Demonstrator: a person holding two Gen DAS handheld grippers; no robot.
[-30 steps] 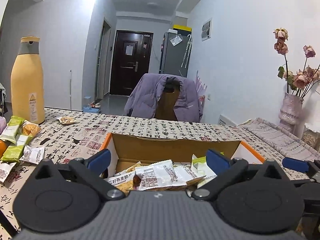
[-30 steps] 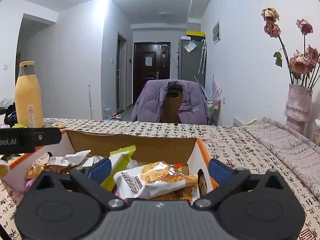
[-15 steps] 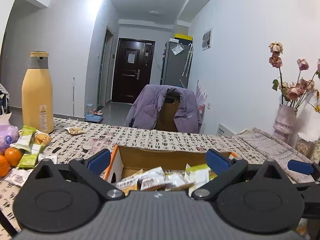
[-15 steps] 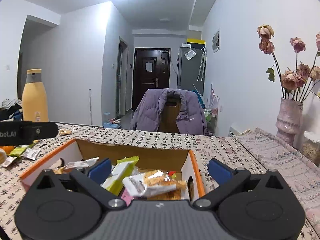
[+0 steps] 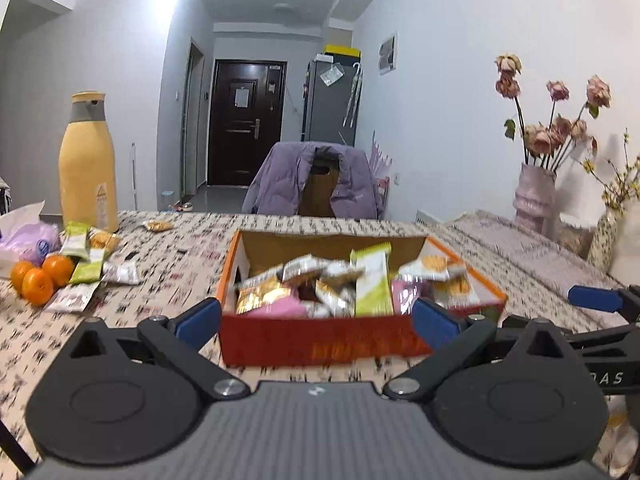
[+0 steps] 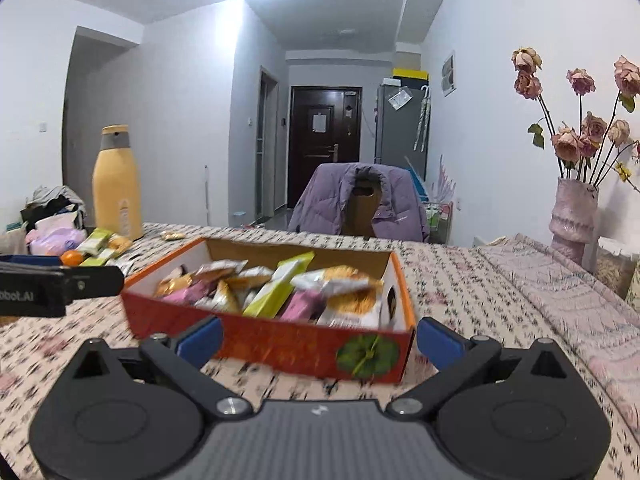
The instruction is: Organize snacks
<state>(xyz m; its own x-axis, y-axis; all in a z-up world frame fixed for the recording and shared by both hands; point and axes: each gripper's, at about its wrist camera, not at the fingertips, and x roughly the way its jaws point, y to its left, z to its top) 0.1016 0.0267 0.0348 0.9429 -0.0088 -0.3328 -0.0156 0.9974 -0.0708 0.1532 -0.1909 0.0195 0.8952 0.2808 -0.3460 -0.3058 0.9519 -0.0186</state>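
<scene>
Left wrist view: left gripper [image 5: 316, 318] has its blue-padded fingers spread wide, nothing between them, sitting in front of the near wall of the shallow orange-red cardboard box [image 5: 320, 344]. Box sits on the table with the calligraphy-print cloth [image 5: 180, 248], piled with wrapped snack packets [image 5: 340, 280]; a tall green-and-white packet [image 5: 372, 280] stands up in the middle. More loose snack packets [image 5: 88, 260] lie on the cloth at left, well apart from the box, beside three oranges [image 5: 38, 278] and near a tall yellow bottle with a grey collar [image 5: 87, 164]. One fingertip of the right gripper [image 5: 596, 299] shows at the right edge. Image is motion-blurred. Right wrist view: right gripper [image 6: 318, 340] also spread wide and empty, fingers just short of the box's near right corner [image 6: 360, 354], which carries a green round print. Left gripper body [image 6: 56, 284] pokes in from the left. Pink vase of dried roses [image 6: 574, 220] at far right.
</scene>
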